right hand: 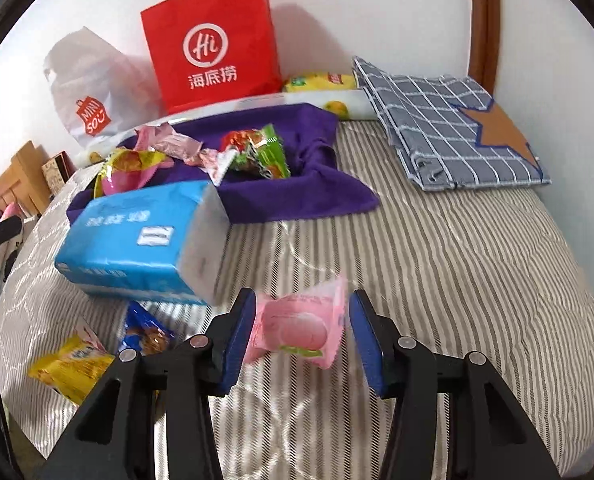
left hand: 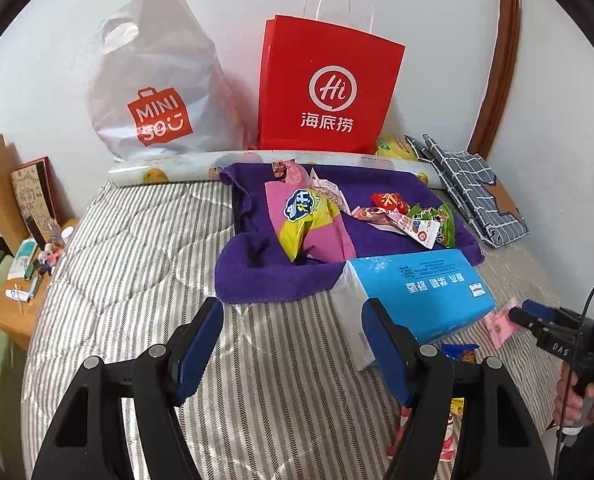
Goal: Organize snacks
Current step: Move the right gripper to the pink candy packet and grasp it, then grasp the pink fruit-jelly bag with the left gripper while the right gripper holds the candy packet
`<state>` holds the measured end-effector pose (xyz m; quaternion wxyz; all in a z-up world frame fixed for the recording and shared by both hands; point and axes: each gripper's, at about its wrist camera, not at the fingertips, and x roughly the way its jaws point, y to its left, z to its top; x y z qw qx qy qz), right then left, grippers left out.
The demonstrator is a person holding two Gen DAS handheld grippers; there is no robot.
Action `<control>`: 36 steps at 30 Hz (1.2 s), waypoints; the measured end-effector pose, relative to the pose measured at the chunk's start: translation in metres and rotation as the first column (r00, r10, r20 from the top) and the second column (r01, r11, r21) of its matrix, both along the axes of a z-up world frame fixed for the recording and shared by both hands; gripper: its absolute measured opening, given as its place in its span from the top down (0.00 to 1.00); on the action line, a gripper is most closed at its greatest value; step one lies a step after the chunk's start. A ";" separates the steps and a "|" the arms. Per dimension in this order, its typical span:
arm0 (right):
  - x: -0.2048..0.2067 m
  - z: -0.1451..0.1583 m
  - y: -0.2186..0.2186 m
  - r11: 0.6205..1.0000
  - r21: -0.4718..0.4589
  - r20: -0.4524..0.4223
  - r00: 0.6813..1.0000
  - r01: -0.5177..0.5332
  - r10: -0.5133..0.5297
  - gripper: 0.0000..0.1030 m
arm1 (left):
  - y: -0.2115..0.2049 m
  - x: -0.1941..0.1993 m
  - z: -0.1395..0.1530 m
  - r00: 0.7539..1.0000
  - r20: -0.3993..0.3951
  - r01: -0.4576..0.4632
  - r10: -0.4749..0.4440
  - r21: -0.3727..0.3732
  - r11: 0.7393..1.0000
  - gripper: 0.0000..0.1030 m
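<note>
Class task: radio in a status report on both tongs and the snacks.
Left tongs open, empty. Right tongs open around pink snack packet. Tissue pack close by.

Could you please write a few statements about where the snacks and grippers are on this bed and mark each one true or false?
1. The pink peach snack lies between the fingers of the right gripper. True.
2. The left gripper is clamped on the blue tissue pack. False: its fingers stand open over the striped bedspread, nothing between them.
3. Several snack packets lie on the purple towel. True.
4. The red paper bag lies flat on the bed. False: it stands upright against the wall.
5. The yellow snack packet sits on the purple towel. False: it lies on the bedspread near the tissue pack.
</note>
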<state>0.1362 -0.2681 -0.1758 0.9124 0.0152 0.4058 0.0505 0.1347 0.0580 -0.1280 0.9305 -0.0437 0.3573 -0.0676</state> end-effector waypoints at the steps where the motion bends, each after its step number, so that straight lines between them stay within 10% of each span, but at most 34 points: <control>1: 0.000 -0.003 -0.001 1.000 -0.002 -0.005 1.000 -0.001 0.001 0.52 | 0.000 0.001 -0.001 1.000 -0.003 0.002 -0.002 -0.008 1.000 0.32; 17: 0.010 -0.032 0.018 0.993 -0.116 -0.025 0.999 -0.033 0.030 0.42 | -0.009 0.008 -0.017 0.998 -0.044 0.038 -0.040 -0.040 0.998 0.32; 25: 0.011 -0.027 0.008 0.995 -0.098 -0.013 1.000 -0.018 0.017 0.83 | -0.022 -0.001 -0.020 0.996 -0.053 0.067 -0.069 -0.028 0.997 0.32; 36: -0.007 -0.007 -0.001 0.998 -0.066 0.051 0.999 -0.013 0.016 0.85 | -0.038 -0.024 -0.033 0.985 -0.100 0.137 -0.140 -0.034 0.990 0.32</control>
